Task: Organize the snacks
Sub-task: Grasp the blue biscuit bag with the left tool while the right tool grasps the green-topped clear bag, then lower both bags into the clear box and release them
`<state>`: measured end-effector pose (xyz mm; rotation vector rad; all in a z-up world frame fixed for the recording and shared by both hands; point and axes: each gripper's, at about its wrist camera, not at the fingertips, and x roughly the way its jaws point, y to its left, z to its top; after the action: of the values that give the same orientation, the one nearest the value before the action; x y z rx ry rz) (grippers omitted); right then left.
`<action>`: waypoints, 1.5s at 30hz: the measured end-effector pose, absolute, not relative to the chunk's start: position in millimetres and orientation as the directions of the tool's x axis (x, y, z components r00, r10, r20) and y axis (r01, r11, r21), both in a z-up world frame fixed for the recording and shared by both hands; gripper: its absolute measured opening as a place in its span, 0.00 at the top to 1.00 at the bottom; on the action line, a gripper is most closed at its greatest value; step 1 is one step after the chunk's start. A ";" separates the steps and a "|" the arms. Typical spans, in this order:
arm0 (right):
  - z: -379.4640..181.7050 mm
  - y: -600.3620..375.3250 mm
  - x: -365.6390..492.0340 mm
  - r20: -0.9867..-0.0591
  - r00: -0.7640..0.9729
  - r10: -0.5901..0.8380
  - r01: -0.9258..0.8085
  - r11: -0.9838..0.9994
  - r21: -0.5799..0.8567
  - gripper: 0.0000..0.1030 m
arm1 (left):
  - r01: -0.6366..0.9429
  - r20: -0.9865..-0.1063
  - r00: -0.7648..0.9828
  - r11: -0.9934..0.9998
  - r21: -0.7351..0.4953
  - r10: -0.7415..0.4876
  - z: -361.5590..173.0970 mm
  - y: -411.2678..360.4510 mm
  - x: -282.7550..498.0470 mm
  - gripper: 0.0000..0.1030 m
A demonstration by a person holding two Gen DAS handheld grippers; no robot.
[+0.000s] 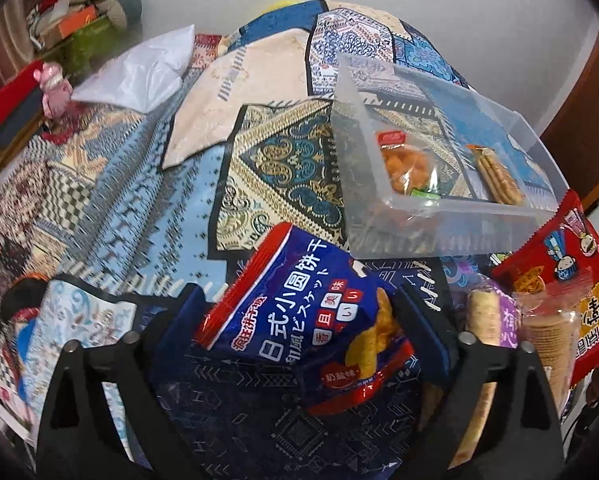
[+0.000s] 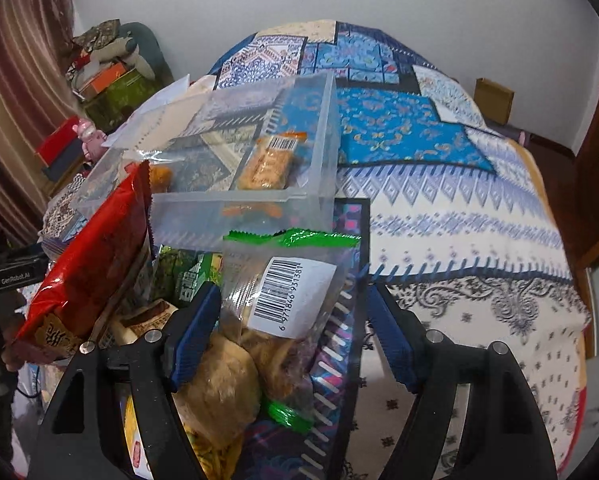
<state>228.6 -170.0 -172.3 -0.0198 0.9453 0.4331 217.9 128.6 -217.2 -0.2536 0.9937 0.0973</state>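
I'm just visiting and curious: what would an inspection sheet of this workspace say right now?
Surface: patchwork bedspread.
Job's things: clear bin holding two snack packs; blue biscuit bag; red snack bag; clear barcode bag.
Clutter: white plastic bag, pink toy.
Grippers: left gripper jaws open around the blue biscuit bag; right gripper jaws open around the clear barcode bag.
Cables: nothing seen on the bed.
Surroundings: white wall, striped curtain, stacked boxes.

Soft, even indoor light; fisheye bending and dark corners, slight blur, glare on wrappers.
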 end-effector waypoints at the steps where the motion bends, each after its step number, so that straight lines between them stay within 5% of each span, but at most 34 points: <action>1: -174.3 -168.9 230.5 -0.789 0.504 0.351 -0.365 0.915 0.174 0.30 | -0.199 -0.838 0.543 0.963 -0.180 -0.044 -218.6 129.0 218.7 0.04; 7: -182.9 -169.5 234.9 -0.789 0.484 0.378 -0.353 0.910 0.220 0.30 | -0.184 -0.837 0.533 0.948 -0.261 -0.126 -232.3 128.0 224.7 0.06; 9: -183.3 -170.4 234.1 -0.784 0.480 0.394 -0.356 0.904 0.236 0.41 | -0.162 -0.838 0.528 0.953 -0.256 -0.136 -233.4 122.3 226.1 0.20; 15: -176.2 -168.0 225.1 -0.776 0.493 0.393 -0.385 0.899 0.211 0.53 | -0.174 -0.831 0.550 0.963 -0.208 -0.080 -225.2 118.7 219.7 0.27; 23: -156.7 -186.8 216.3 -0.749 0.553 0.365 -0.353 0.917 0.187 0.55 | -0.146 -0.773 0.634 0.985 -0.088 0.025 -186.9 109.4 193.7 0.28; 45: -79.4 -164.4 250.0 -0.591 0.676 0.441 -0.410 0.891 0.195 0.55 | -0.055 -0.685 0.728 0.992 -0.113 -0.038 -126.4 83.5 256.1 0.28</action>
<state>250.0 -164.4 -79.4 0.0477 0.6765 0.4788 256.1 83.5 -126.4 -0.1286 0.7560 0.0093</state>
